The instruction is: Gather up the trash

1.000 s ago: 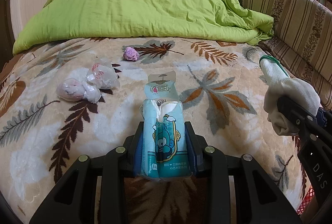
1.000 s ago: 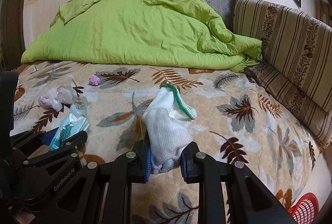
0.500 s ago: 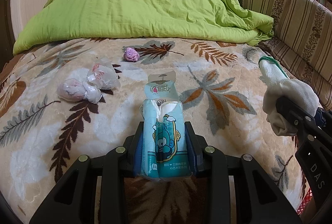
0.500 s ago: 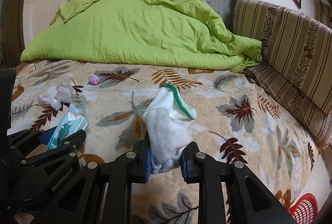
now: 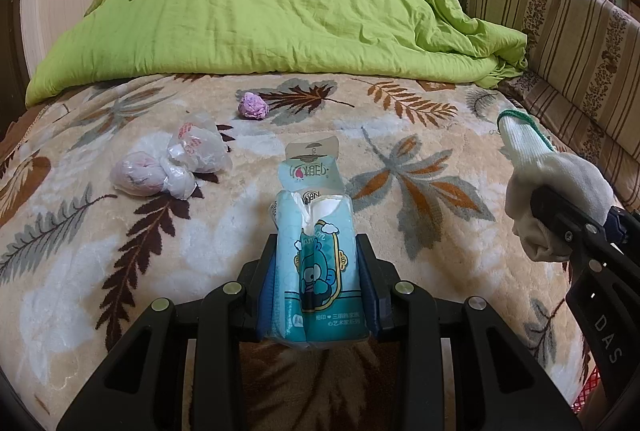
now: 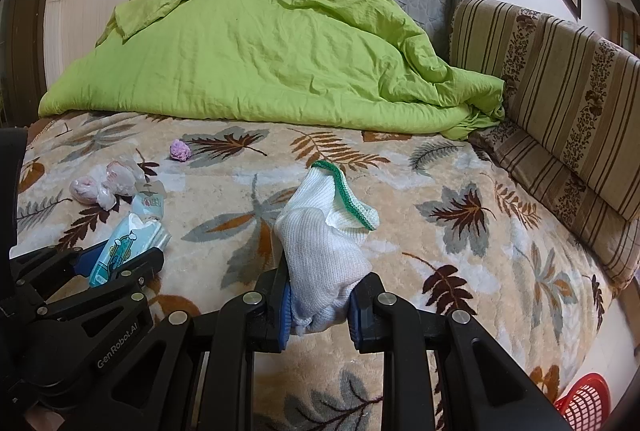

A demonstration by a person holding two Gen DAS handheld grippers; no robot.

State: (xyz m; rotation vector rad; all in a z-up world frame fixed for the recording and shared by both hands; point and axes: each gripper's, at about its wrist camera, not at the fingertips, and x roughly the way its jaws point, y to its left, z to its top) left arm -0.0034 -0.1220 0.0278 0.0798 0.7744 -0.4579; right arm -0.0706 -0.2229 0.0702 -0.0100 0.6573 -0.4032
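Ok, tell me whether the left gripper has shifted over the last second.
Yes, slightly. In the right wrist view the left gripper and its tissue pack sit a little further left, against the tied plastic bags.

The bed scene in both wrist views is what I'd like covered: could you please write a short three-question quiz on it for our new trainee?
1. True or false: the left tongs are closed on a blue tissue pack.
2. What do the right tongs hold? A) a white knit glove with a green cuff B) a purple paper ball C) a knotted plastic bag
3. Fill in: the crumpled purple paper ball lies on the leaf-patterned blanket, just in front of the ______ quilt.

Key:
1. True.
2. A; the white knit glove is pinched between them.
3. Green.
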